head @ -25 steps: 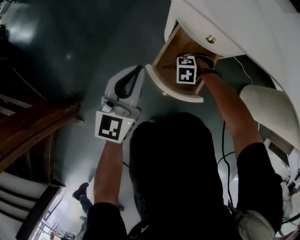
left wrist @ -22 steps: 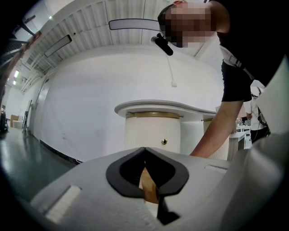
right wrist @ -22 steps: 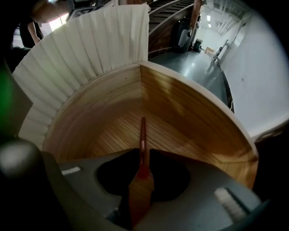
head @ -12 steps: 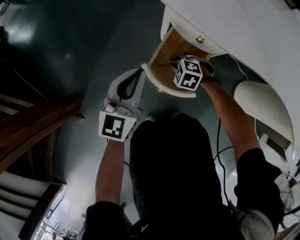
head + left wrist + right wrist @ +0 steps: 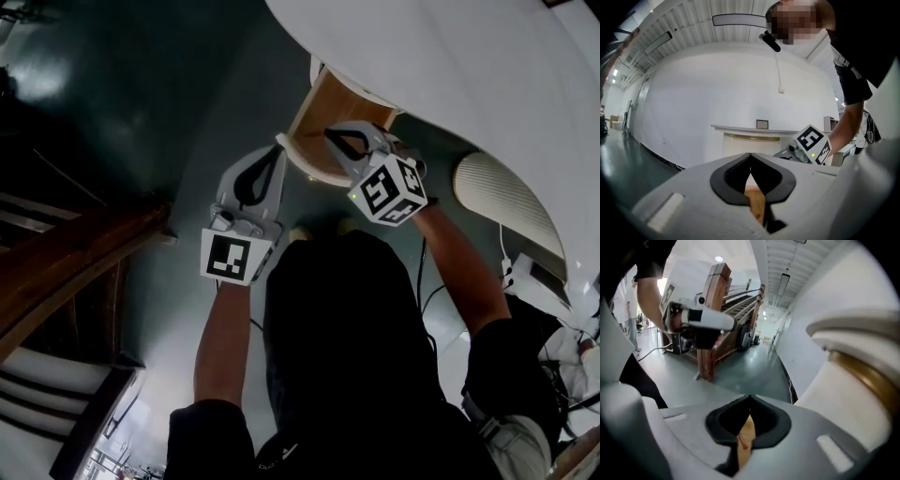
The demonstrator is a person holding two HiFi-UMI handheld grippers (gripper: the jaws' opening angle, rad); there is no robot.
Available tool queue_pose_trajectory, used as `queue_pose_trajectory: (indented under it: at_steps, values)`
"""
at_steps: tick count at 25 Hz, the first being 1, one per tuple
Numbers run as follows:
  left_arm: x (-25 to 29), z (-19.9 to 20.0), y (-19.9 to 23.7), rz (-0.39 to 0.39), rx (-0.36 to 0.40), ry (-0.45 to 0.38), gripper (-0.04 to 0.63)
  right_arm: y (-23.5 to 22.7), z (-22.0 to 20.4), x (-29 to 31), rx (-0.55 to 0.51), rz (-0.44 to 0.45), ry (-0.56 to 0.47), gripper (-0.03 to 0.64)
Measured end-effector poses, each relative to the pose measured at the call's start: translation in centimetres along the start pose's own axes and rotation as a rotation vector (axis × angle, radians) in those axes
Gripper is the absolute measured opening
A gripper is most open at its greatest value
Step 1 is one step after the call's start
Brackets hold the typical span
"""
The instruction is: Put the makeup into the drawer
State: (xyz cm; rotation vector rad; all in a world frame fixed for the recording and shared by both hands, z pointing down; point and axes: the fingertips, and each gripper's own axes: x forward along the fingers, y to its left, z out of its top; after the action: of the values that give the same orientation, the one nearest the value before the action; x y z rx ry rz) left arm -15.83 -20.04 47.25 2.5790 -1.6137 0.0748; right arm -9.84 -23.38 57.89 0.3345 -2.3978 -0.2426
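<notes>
Pulled back since a second ago, my right gripper (image 5: 330,131), a grey two-jaw tool carrying a black-and-white marker cube, no longer reaches down into the pale wooden drawer (image 5: 323,112) with its white curved front. In the head view its tips now sit just at the drawer's front edge, above the opening. My left gripper (image 5: 278,143), the same grey tool, hovers just beside the drawer's left corner, much where it was. Less of the drawer's inside shows under the smooth white table top (image 5: 450,66) than before; whether the drawer slid in or my head moved, I cannot tell. In the left gripper view, my black-padded fingertips (image 5: 746,161) are pressed together at the top with nothing between them; only a strip of pale wood shows through the gap lower down. In the right gripper view, the fingertips meet the same way and pinch nothing, with a strip of light wood bearing a small red mark behind them and the white, gold-trimmed furniture close on the right. The makeup appears in no view. Since my right fingers came out holding nothing, I judge it was left inside the drawer, and closing the drawer is likely what remains.
</notes>
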Motion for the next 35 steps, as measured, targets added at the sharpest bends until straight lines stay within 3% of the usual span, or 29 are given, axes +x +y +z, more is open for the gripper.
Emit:
queue_pose_trajectory:
  at_steps: [12,17,23,35]
  values:
    - [-2.5,12.9,-4.2,-0.026,-0.007,-0.064,0.011,-0.5,15.7,-15.1,0.17,-0.04,-0.364,0.003]
    - [-4.2,19.0,-6.6,-0.04,0.023,-0.108,0.011,-1.4,20.8,-22.0,0.355,-0.104,-0.562,0.003]
    - [-5.3,23.7,-8.3,-0.053,0.064,-0.146,0.011,-2.2,24.1,-26.8,0.335,-0.151,-0.658,0.003]
    - [-5.9,28.4,-12.9,-0.094,0.095,-0.199,0.011,-2.5,25.4,-33.3,0.354,-0.205,-0.757,0.003]
